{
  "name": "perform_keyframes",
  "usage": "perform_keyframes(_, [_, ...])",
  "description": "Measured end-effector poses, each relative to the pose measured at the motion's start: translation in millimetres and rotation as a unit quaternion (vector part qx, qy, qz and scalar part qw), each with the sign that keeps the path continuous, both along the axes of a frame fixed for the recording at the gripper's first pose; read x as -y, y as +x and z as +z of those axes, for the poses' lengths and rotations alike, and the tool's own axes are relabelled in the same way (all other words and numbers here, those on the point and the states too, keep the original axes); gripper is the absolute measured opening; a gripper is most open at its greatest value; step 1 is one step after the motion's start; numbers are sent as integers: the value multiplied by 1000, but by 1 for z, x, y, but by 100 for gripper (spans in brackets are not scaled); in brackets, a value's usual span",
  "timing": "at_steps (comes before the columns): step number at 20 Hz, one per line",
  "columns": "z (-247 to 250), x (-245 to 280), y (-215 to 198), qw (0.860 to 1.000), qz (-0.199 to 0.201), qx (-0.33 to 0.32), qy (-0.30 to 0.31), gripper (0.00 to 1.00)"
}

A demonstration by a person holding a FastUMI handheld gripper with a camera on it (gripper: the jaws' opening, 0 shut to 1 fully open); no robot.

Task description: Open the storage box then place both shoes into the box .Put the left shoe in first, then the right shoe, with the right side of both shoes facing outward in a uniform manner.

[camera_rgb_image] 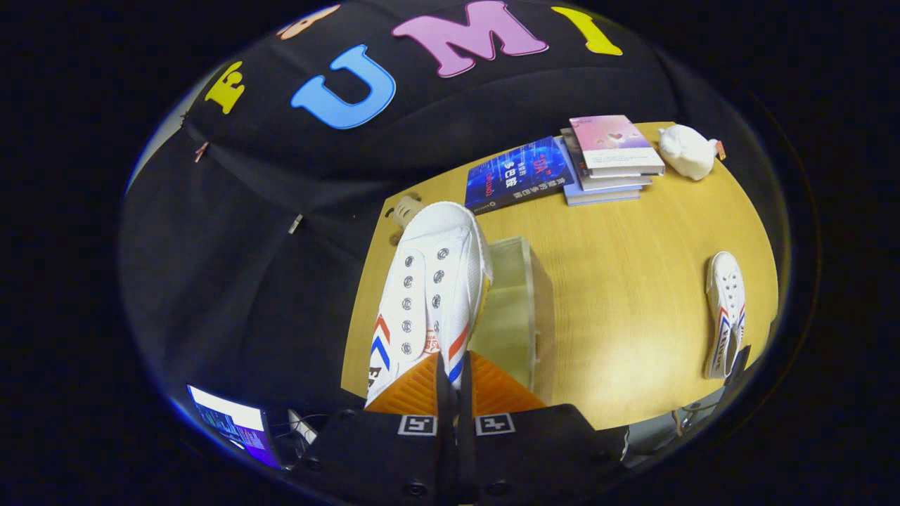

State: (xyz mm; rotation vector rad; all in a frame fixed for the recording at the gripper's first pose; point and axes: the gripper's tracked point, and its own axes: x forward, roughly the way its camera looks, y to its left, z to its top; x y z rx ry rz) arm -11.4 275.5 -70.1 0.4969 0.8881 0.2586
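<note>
2 shoes are present. The held shoe (430,295) is pinched at its side wall between the fingers of the gripper (454,383), which are nearly closed on it; it hangs toe-forward above the table (633,302), partly over the clear box (512,309). The second shoe (725,313) lies flat on the table, well apart from the box, near the table's far side edge. The surface is light wood, backed by a black cloth wall (267,211). Beyond the box lie 1 dark book (519,174), a stack of books (610,158) and a white toy (688,151). A lit screen (235,424) sits below table level. The box's near end is hidden behind shoe and fingers; whether its door is open cannot be told.
</note>
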Motion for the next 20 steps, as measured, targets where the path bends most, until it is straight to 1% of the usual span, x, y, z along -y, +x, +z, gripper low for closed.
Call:
perform_keyframes(3, [-37, -28, 6, 999, 28, -32, -29, 5])
perform_keyframes(4, [-51, -31, 10, 998, 31, -38, -45, 5])
perform_keyframes(6, [-75, -36, 15, 995, 32, -58, -72, 5])
perform_keyframes(10, [-114, -55, 20, 991, 30, -111, -74, 5])
perform_keyframes(14, [-157, -60, 22, 981, 46, -148, -117, 5])
perform_keyframes(17, [-173, -62, 14, 974, 69, -174, -128, 7])
perform_keyframes(18, [-174, -65, 16, 975, 74, -171, -124, 15])
perform_keyframes(19, [-165, -67, 16, 976, 79, -165, -119, 21])
perform_keyframes(20, [-164, -67, 15, 976, 83, -161, -118, 37])
